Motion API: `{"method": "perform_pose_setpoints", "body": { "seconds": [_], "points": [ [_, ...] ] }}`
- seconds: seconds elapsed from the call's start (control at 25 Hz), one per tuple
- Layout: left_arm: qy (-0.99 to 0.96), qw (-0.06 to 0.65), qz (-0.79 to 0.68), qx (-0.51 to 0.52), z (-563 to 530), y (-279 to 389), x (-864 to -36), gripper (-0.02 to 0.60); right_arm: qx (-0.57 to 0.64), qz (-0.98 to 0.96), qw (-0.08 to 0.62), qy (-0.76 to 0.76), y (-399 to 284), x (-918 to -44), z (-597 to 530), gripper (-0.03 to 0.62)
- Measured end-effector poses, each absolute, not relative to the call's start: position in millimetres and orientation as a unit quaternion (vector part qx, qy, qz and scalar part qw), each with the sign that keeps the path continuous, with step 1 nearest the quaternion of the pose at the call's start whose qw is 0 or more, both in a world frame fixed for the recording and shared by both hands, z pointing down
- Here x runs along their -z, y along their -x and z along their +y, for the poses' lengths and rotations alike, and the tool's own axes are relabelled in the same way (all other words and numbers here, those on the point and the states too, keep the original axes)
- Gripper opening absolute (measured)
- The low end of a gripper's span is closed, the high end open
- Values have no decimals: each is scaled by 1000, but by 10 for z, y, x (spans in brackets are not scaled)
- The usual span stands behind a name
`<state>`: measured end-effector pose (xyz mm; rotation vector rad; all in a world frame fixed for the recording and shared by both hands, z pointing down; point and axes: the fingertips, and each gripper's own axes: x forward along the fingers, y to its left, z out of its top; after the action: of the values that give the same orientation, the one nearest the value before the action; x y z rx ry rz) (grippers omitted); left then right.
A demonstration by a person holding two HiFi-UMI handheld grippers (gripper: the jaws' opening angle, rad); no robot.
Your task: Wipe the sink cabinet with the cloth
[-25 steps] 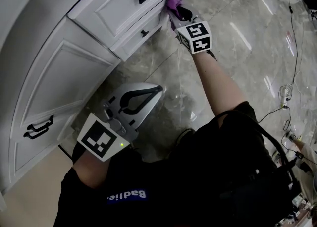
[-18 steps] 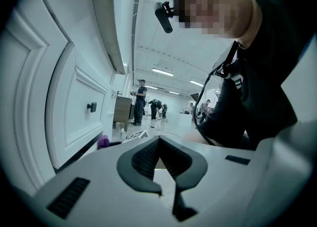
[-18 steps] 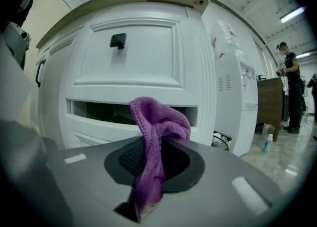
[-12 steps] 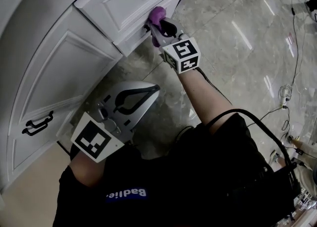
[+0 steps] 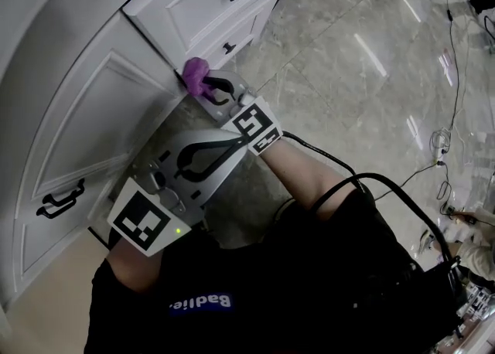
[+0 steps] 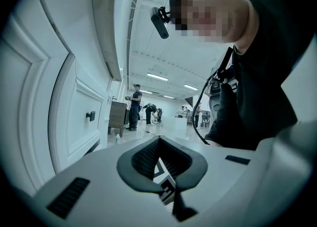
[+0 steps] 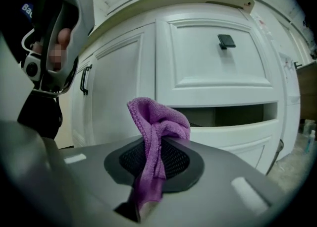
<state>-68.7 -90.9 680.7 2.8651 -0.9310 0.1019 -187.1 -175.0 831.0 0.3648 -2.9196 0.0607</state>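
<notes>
1. The left gripper [image 6: 159, 142], grey with a square-marker cube, is held low in front of the person's black shirt [image 5: 309, 283]. Its jaws are seen closed together with nothing between them.
2. The right gripper [image 5: 210, 88] is reached forward just past the left one and clenched on a purple microfibre cloth [image 7: 157, 122]. The cloth is pinched between the pads, with a bunched fold standing up beyond the tips.
3. The cloth is held at the face of the white panelled sink cabinet [image 5: 93, 105], right where the door edge meets the drawer stack. Contact cannot be confirmed.
4. On the cabinet a black bar handle [image 5: 60, 198] is seen on the door and a black square knob [image 7: 226, 41] on the upper drawer. A dark gap is seen under that drawer front.
5. Beyond, a glossy grey marble floor [image 5: 363, 74] is seen, with thin cables [image 5: 445, 148] lying on it.
</notes>
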Motion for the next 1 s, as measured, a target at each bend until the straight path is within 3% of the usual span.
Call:
{"method": "perform_pose_setpoints", "body": {
  "seconds": [0.32, 0.6, 0.76, 1.0],
  "points": [
    [-951, 59, -303, -35, -870, 673, -6790, 0, -16, -971, 113, -211, 1199, -8270, -2556, 58],
    [-948, 59, -309, -56, -812, 708, -6863, 0, -23, -928, 182, -326, 502, -8479, -3722, 58],
    [-944, 67, -316, -64, -830, 743, -6934, 0, -37, -922, 217, -317, 553, -8647, -3842, 58],
    [-944, 70, -315, -63, -871, 717, -6972, 0, -36, -941, 204, -268, 1002, -8707, -3321, 58]
  ]
}}
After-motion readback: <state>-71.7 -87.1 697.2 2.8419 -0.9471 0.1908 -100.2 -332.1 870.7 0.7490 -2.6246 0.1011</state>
